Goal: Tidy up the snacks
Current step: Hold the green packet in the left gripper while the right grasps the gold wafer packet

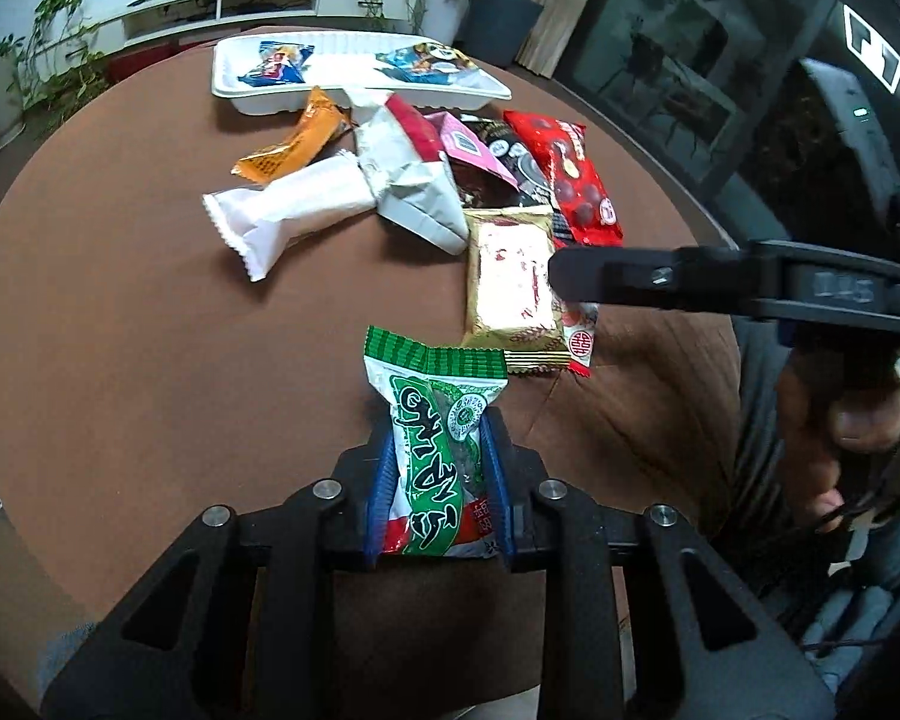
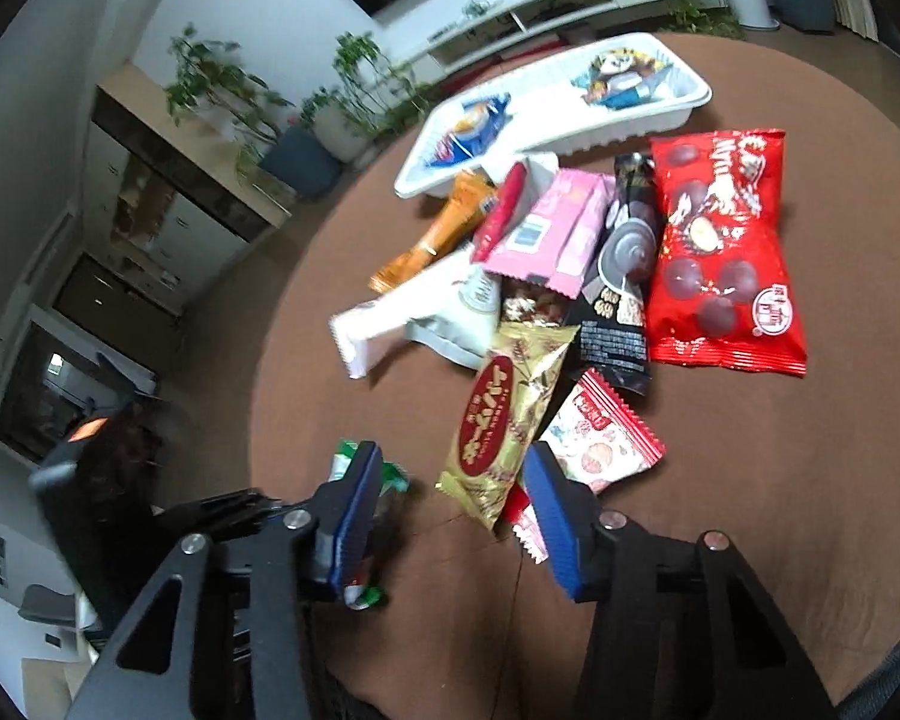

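Here the scene is taken from left to right. At the left, the left gripper (image 1: 438,480) is seen closed on a green-and-white snack packet (image 1: 435,450), which is pinched between the blue pads (image 1: 378,492) with its long axis running forward along the fingers and its crimped end pointing toward the far side of the brown table (image 1: 120,330). Ahead of it — at the far edge — a white tray (image 1: 354,54) is set, with two blue packets already lying in it; the held packet is therefore judged to be headed straight away from the jaws toward that tray, over the loose pile. In the middle of the table a white wrapper (image 1: 288,210), an orange packet (image 1: 294,150) and a pink packet (image 2: 558,228) are heaped, touching one another. Further right, the right gripper (image 2: 453,516) is held with its jaws wide apart and nothing between them. A gold packet (image 2: 504,420) lies just ahead of it, its long axis roughly in line with the fingers and its near end between the tips, so the right hand is judged the nearer for that one. At the far right a red chocolate bag (image 2: 720,252) lies flat.
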`<state>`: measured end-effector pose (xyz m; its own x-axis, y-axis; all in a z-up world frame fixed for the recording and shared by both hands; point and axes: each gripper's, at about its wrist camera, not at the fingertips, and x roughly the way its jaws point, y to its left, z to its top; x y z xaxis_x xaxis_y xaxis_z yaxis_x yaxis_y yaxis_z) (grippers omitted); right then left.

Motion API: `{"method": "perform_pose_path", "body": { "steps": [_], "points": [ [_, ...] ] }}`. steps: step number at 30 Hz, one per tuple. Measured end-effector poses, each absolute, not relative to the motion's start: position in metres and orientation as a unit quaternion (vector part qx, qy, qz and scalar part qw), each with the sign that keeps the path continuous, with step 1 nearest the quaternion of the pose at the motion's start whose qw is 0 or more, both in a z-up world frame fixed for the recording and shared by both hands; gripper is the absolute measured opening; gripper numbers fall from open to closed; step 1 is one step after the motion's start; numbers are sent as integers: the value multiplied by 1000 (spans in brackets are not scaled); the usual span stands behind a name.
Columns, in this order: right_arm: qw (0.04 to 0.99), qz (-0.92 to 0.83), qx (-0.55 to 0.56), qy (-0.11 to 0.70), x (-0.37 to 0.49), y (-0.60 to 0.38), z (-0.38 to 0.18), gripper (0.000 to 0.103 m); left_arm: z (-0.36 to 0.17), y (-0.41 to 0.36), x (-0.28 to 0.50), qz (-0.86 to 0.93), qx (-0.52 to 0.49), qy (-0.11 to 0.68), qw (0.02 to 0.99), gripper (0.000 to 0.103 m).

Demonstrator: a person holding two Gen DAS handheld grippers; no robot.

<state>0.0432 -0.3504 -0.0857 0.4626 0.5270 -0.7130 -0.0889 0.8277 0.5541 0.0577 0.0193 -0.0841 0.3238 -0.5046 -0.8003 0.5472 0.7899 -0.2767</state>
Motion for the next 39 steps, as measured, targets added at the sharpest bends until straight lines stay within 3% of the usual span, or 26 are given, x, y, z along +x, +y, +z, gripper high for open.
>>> {"method": "perform_pose_path", "body": {
  "steps": [3,14,25,30,34,36,39],
  "points": [
    [822,181,216,495,51,-347,-88,48,-85,25,59,-324,10,483,813,25],
    [805,161,168,545,76,-318,-93,48,-87,35,63,-327,-23,476,816,25],
    [819,120,166,537,91,-308,-97,58,-85,50,60,-328,-43,472,817,25],
    [840,106,83,525,85,-288,-96,58,-85,49,60,-328,-44,472,817,25],
    [851,102,54,512,81,-284,-96,52,-86,49,60,-328,-44,472,817,25],
    [852,103,55,511,79,-287,-97,37,-86,48,59,-328,-44,473,817,25],
    [849,110,71,512,80,-294,-97,28,-87,47,59,-328,-45,474,816,25]
  ]
}}
